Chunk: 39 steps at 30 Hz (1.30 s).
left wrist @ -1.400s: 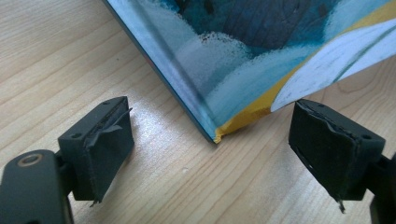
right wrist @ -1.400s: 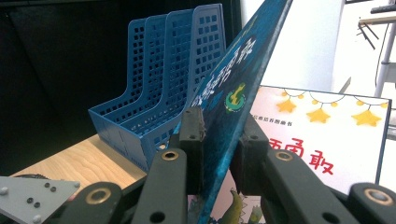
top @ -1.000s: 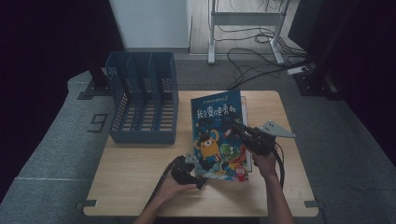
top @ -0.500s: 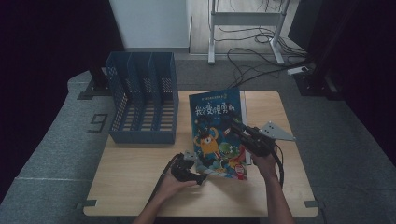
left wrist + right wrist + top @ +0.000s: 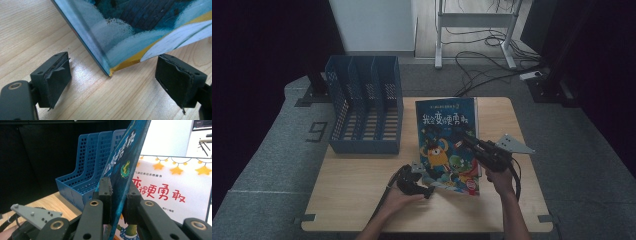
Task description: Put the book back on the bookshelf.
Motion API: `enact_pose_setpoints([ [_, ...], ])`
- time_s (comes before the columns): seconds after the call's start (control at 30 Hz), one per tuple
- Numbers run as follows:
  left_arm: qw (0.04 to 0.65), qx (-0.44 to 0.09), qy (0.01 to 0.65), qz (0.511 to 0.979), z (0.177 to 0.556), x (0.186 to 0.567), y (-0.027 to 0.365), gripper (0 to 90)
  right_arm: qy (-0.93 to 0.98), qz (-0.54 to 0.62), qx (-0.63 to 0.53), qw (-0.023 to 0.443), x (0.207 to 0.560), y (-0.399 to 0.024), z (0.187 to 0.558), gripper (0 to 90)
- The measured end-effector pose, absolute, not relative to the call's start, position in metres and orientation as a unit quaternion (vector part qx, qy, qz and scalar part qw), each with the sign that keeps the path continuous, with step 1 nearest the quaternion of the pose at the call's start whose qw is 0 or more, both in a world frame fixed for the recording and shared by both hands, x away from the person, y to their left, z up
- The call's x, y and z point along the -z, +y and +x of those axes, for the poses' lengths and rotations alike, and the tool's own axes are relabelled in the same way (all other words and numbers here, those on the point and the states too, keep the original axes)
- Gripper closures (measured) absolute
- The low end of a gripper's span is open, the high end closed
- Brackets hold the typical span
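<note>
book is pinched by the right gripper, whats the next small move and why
Probably swing the book left toward the blue file rack. The right gripper is shut on its edge with the cover already tilted up, the left gripper stands open at its lower corner, and the rack's slots look free.

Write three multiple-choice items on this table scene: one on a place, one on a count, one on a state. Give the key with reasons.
1. Where does the blue file rack stand on the table?
A. far left part
B. near right corner
C. on top of the book

2. How many slots does the rack have?
A. one
B. three
C. six

3. What are the right tongs doing?
A. hanging open above the rack
B. lying flat on the table
C. clamped on the cover of the top book

Key: 1 A, the high view shows the rack left of the book; 2 B, two dividers make three slots; 3 C, the right gripper view shows both pads pressing the lifted cover.
</note>
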<state>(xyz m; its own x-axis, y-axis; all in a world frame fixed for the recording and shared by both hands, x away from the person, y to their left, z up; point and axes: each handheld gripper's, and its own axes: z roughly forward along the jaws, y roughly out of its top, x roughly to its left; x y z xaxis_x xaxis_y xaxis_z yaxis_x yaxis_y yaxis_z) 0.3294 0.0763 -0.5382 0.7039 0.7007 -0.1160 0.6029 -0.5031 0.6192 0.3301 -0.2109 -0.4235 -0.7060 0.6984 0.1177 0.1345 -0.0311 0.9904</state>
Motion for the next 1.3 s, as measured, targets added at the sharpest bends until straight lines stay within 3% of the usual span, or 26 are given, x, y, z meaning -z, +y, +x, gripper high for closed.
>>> enact_pose_setpoints([
  [0.37, 0.322, -0.071, 0.396, 0.857, 0.341, 0.537, 0.074, 12.1, 0.684, 0.288, -0.626, 0.240, 0.413, -0.204, 0.338, 78.2],
  [1.3, 0.336, -0.088, 0.399, 0.849, 0.331, 0.540, 0.078, 15.0, 0.700, 0.268, -0.624, 0.223, 0.422, -0.225, 0.309, 77.9],
])
